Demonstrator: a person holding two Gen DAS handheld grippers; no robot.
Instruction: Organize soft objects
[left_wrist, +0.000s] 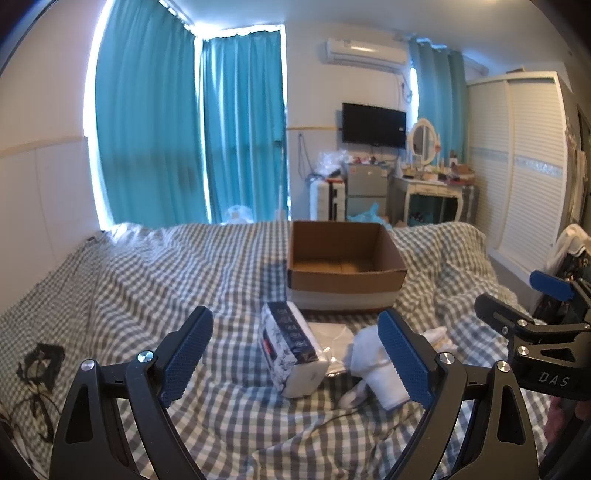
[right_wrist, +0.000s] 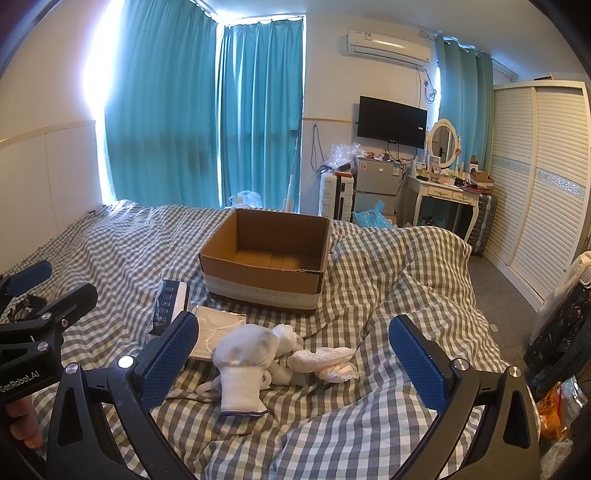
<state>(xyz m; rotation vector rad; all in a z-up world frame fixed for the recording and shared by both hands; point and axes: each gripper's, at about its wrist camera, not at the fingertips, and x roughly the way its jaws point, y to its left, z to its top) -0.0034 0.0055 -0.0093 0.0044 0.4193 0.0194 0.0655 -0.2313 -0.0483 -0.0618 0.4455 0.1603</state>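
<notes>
An empty cardboard box (left_wrist: 345, 266) (right_wrist: 266, 258) stands on the checked bed. In front of it lie a tissue pack (left_wrist: 291, 347) (right_wrist: 170, 302), a flat clear packet with a mask (left_wrist: 332, 338) (right_wrist: 218, 325), a white glove (right_wrist: 245, 360) (left_wrist: 373, 363) and rolled white socks (right_wrist: 327, 362). My left gripper (left_wrist: 295, 363) is open and empty, hovering just short of the tissue pack. My right gripper (right_wrist: 295, 362) is open and empty, hovering over the glove and socks. Each gripper shows at the edge of the other's view, the right one (left_wrist: 517, 299) and the left one (right_wrist: 48, 284).
The checked grey-and-white bedspread (left_wrist: 166, 280) (right_wrist: 388, 280) is rumpled, with folds at the right. A dark tangled object (left_wrist: 38, 363) lies at the bed's left. Teal curtains, a fridge, a dressing table and a white wardrobe (right_wrist: 539, 192) stand beyond the bed.
</notes>
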